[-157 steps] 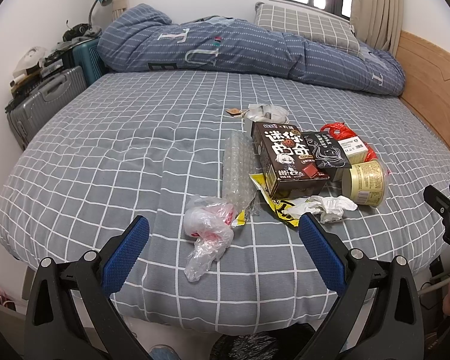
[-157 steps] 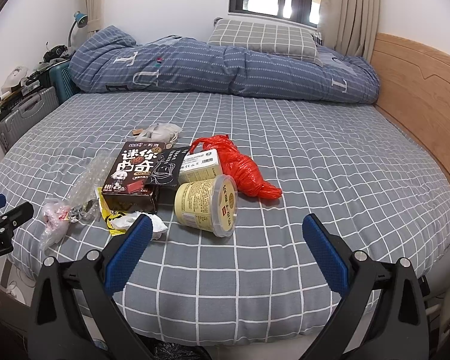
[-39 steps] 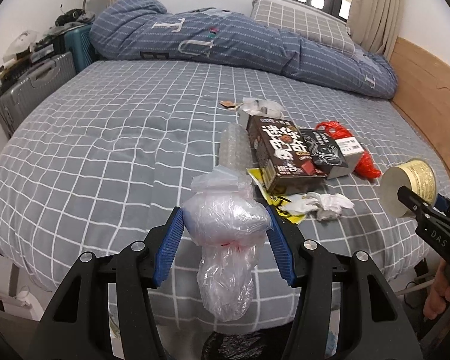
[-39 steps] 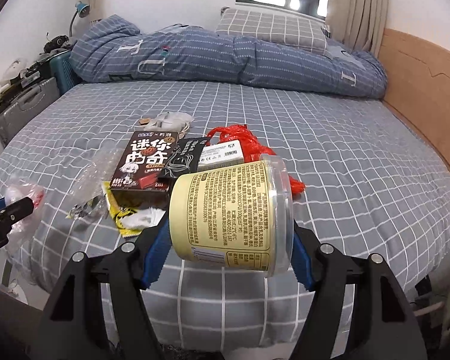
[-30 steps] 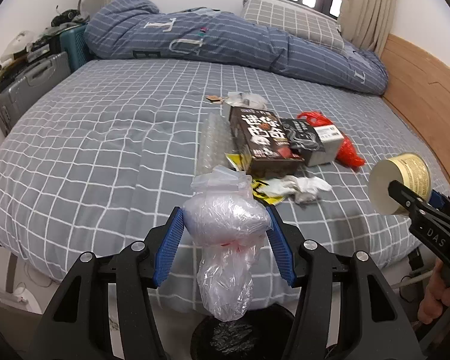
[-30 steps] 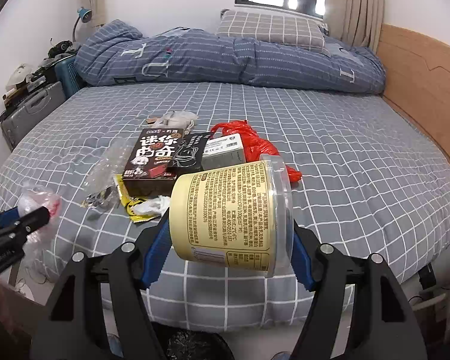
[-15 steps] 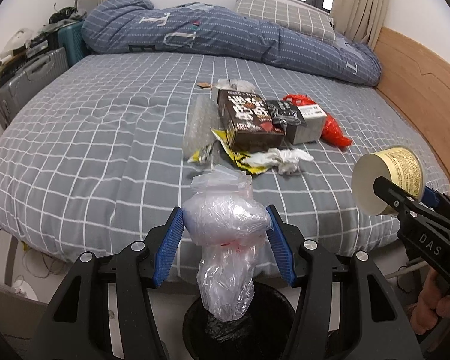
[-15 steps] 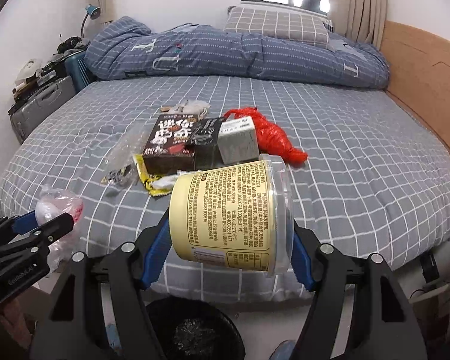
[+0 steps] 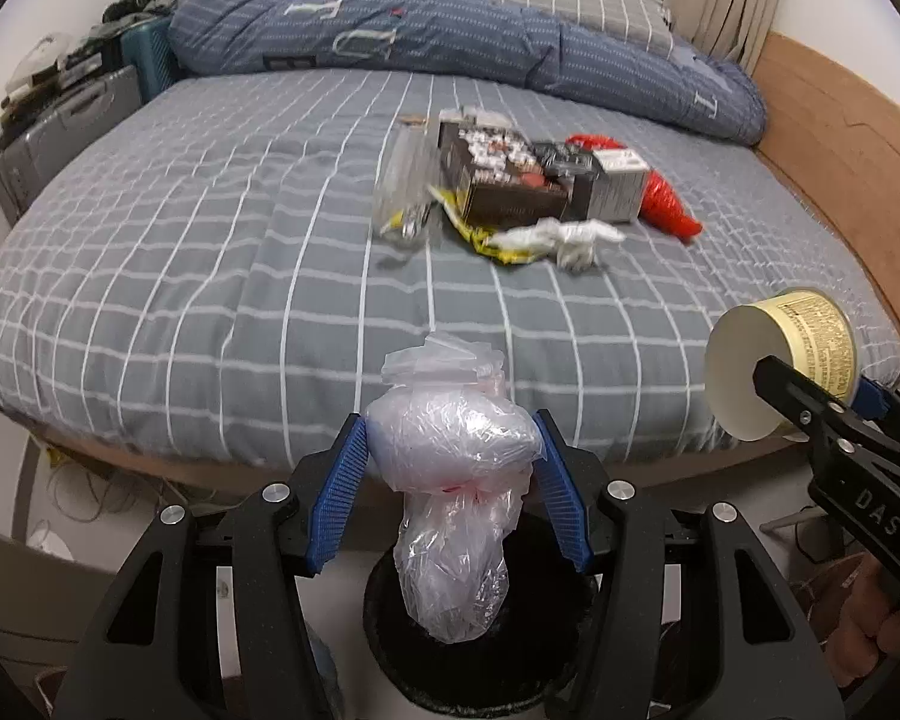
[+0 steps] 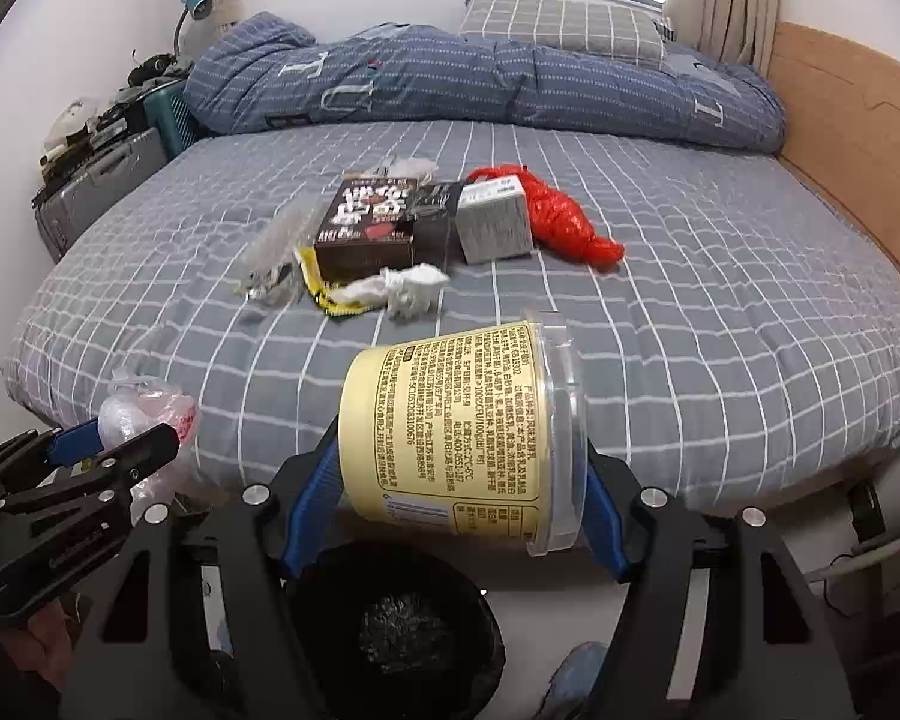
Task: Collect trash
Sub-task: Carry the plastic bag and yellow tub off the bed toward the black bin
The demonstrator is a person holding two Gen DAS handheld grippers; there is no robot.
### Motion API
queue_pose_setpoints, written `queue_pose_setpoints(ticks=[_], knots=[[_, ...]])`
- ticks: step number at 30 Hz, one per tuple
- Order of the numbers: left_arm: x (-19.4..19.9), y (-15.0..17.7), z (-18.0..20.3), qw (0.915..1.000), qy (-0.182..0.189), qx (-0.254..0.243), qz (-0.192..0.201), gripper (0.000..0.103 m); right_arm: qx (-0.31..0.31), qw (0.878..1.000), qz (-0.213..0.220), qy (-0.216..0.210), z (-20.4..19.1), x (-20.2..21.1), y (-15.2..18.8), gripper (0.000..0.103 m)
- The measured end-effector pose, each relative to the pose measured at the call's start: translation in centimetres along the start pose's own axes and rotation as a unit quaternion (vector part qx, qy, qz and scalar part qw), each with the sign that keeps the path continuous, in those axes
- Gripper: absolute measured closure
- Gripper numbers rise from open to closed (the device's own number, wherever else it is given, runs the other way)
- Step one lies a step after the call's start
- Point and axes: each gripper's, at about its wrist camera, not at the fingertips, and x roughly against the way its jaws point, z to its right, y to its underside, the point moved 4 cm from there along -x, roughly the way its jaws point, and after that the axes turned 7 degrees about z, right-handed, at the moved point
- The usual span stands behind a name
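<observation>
My left gripper (image 9: pixel 450 450) is shut on a crumpled clear plastic bag (image 9: pixel 450 444), whose tail hangs over a black-lined trash bin (image 9: pixel 390 612) on the floor. My right gripper (image 10: pixel 459 468) is shut on a pale yellow tub (image 10: pixel 450 426) with a clear lid, lying sideways above the bin (image 10: pixel 396 630). The tub (image 9: pixel 780 360) shows at the right of the left wrist view, the bag (image 10: pixel 144 414) at the left of the right wrist view. On the bed lie a dark box (image 10: pixel 369 228), a grey box (image 10: pixel 492 222), a red bag (image 10: pixel 564 222), white tissue (image 10: pixel 402 291) and a clear wrapper (image 10: pixel 276 258).
The bed (image 10: pixel 720 330) with a grey checked sheet fills the middle, its near edge just beyond the bin. A blue duvet (image 10: pixel 480 84) and pillow lie at the far side. Suitcases (image 10: pixel 96 180) stand at the left wall, a wooden headboard (image 10: pixel 858 120) at the right. A shoe (image 10: pixel 576 672) is beside the bin.
Both grippers have drawn back from the bed and sunk, still holding the bag and the tub. The bin has come further into view beneath them.
</observation>
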Motion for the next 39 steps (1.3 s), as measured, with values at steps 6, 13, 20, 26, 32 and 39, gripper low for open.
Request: queue_pose_setpoints(ticks=[6, 13, 20, 26, 32, 39], knots=[[0.2, 1.9, -0.1, 0.9999, -0.006, 0.002, -0.015, 0.048, 0.006, 1.000, -0.015, -0.006, -0.6, 0.5, 1.9, 0.037], [1.2, 3.7, 0.3, 0.9996, -0.002, 0.003, -0.028, 0.048, 0.004, 1.000, -0.030, -0.005, -0.4, 1.2, 3.6, 0.037], [1.7, 5.9, 1.1, 0.9988, 0.011, 0.006, -0.047, 0.048, 0.004, 0.999, -0.052, 0.002, 0.0, 1.5, 5.9, 0.037], [1.5, 8.0, 0.8, 0.9976, 0.010, 0.013, -0.067, 0.048, 0.001, 0.997, -0.076, 0.006, 0.1, 1.5, 8.2, 0.037], [-0.1, 10.1, 0.7, 0.9963, 0.004, 0.009, -0.086, 0.048, 0.008, 0.995, -0.100, 0.009, 0.1, 0.2, 10.3, 0.037], [-3.4, 12.1, 0.0, 0.9937, -0.002, 0.014, -0.111, 0.048, 0.000, 0.992, -0.130, 0.010, 0.9, -2.2, 12.6, 0.037]])
